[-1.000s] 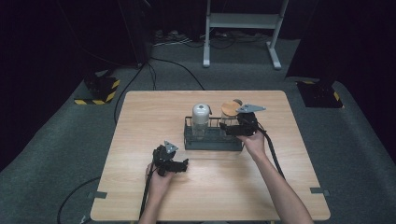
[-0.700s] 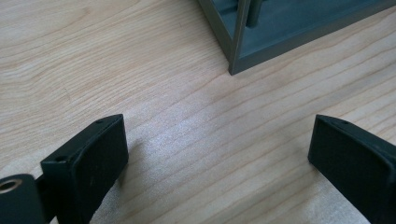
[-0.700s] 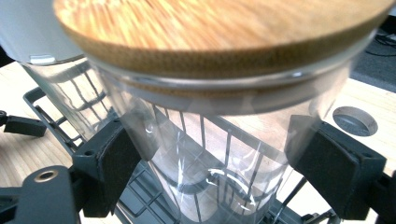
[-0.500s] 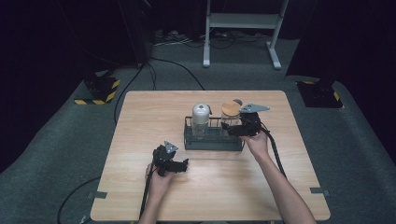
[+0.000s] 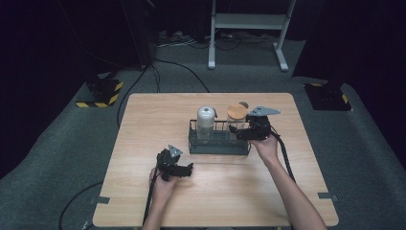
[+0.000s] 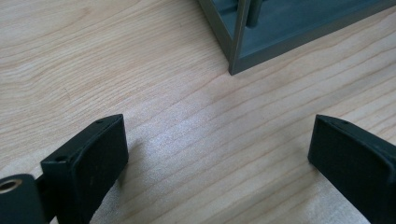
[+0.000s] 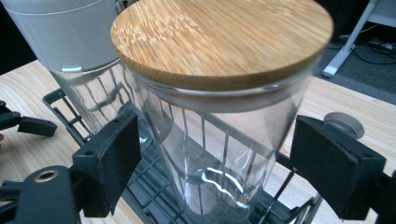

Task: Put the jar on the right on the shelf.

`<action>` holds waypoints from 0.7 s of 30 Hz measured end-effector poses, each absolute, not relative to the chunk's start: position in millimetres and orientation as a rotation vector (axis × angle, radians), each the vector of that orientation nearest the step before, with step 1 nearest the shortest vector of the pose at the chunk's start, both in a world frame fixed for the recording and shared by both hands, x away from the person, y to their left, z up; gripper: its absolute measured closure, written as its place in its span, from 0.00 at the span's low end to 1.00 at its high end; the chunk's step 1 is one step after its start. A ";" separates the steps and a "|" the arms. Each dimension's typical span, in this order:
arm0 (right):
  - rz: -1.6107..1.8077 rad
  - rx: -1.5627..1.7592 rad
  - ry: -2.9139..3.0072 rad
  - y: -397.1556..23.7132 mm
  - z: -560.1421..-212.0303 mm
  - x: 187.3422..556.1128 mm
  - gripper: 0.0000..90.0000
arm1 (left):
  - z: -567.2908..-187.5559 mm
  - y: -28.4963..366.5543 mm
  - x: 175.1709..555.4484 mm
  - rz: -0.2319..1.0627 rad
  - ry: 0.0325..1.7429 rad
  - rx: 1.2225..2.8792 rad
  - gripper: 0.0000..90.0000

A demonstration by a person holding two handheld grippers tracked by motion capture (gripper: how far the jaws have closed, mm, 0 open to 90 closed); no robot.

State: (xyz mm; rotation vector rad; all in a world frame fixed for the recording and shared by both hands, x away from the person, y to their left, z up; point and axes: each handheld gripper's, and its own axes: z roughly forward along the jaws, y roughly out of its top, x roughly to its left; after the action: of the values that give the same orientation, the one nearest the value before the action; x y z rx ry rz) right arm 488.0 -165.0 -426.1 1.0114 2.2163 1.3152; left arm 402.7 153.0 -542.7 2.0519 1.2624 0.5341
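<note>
Overhead, the right gripper [image 5: 242,132] sits at the rack's [image 5: 218,146] right end, level with the upright jar [image 5: 236,120]; the left gripper [image 5: 184,168] rests apart on the surface [image 5: 143,124]. Along the left gripper, jaws spread wide over bare wood. Along the right gripper [image 7: 212,158], jaws wide, flanking the bamboo-lidded jar [image 7: 224,121], not touching. No writing is legible.

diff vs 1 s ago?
Right gripper moved slightly forward toward the rack; its open jaws now flank the wood-lidded jar, with gaps on both sides, nothing gripped. Left gripper stayed open on the table. Both jars and the rack haven't shifted.
</note>
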 end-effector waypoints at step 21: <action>1.355 0.998 2.190 -178.1 -419.9 475.4 0.18 | -542.7 152.9 402.8 0.534 1.263 2.051 0.06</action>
State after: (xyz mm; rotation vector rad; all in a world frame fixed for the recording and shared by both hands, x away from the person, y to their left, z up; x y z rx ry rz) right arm 475.4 -178.1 -419.9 0.9984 2.1897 1.3546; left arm 402.8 152.9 -542.7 2.0515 1.2630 0.5345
